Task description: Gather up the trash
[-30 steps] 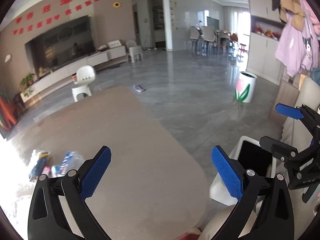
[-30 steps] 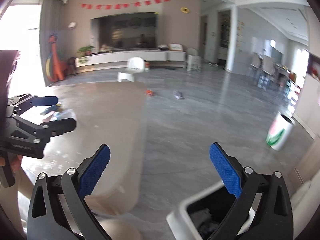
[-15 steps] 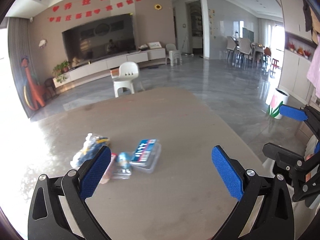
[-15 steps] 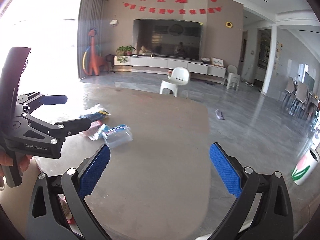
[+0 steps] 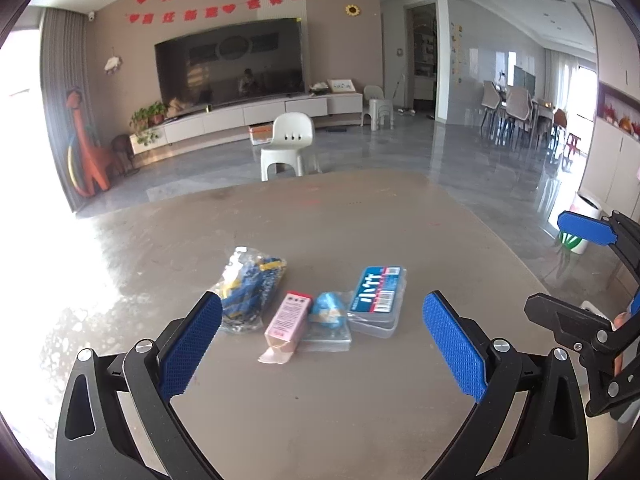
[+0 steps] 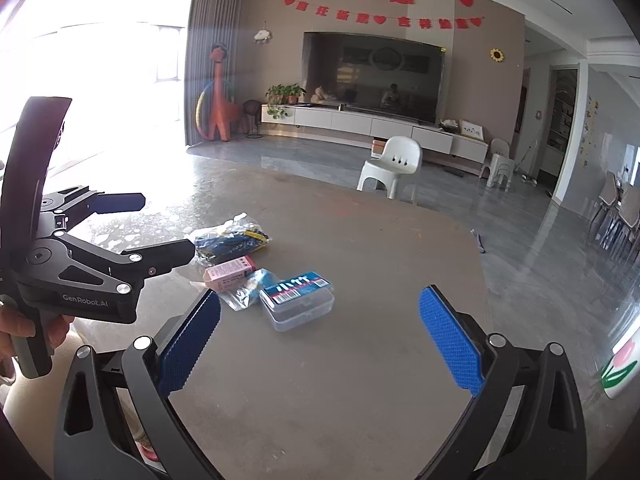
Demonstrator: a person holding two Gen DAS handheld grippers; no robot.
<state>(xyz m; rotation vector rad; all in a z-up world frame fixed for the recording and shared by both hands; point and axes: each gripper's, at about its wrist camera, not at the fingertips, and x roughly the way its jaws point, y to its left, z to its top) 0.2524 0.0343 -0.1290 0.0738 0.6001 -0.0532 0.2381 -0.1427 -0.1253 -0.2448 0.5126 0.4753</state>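
Left tongs (image 5: 322, 338) wide, empty; trash pile (image 5: 316, 308) on table (image 5: 320, 400) just ahead. Right tongs (image 6: 320, 334) wide, empty.

four trash items (image 5: 316, 312) clustered on table (image 5: 360, 400)

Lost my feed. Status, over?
Both hand-held grippers open, empty. Trash cluster on table: clear plastic case, pink box, untouched. Path clear.

1. Pink box (image 5: 289, 318), centre frame.
2. Clear case (image 5: 377, 301) with blue, barcoded label, right of centre.
3. Blue-and-yellow bag (image 5: 250, 286), centre-left.
4. Grey-brown table (image 5: 320, 392), lower frame.
5. Blue textured pads (image 5: 188, 346), black fingers.
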